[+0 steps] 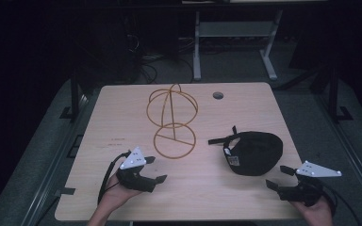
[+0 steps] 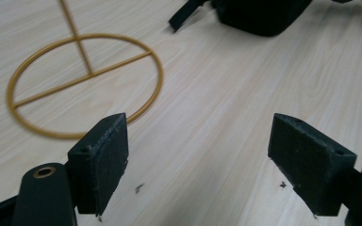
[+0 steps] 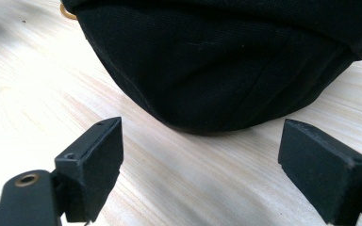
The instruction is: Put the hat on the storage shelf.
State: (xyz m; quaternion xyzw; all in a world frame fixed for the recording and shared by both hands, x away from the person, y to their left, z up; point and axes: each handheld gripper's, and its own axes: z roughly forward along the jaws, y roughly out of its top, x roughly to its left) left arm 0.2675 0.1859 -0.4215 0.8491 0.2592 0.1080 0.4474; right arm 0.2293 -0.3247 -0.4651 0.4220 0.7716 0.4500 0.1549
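Note:
A black cap (image 1: 253, 151) lies on the wooden table (image 1: 122, 117) right of centre, its strap pointing left. A gold wire stand (image 1: 172, 120) with a round base ring (image 2: 82, 82) rises mid-table. My left gripper (image 1: 154, 169) hovers open near the front left, just short of the ring, with bare wood between its jaws (image 2: 195, 162). My right gripper (image 1: 279, 177) sits open at the front right, close to the cap's brim side. In the right gripper view the cap (image 3: 226, 61) looms directly ahead of the open gripper (image 3: 200, 169).
A round grommet hole (image 1: 218, 95) marks the table's far side. Beyond the table stand a white desk frame (image 1: 233, 42) and tangled cables (image 1: 143, 56) on the dark floor. The table's front edge runs just under both hands.

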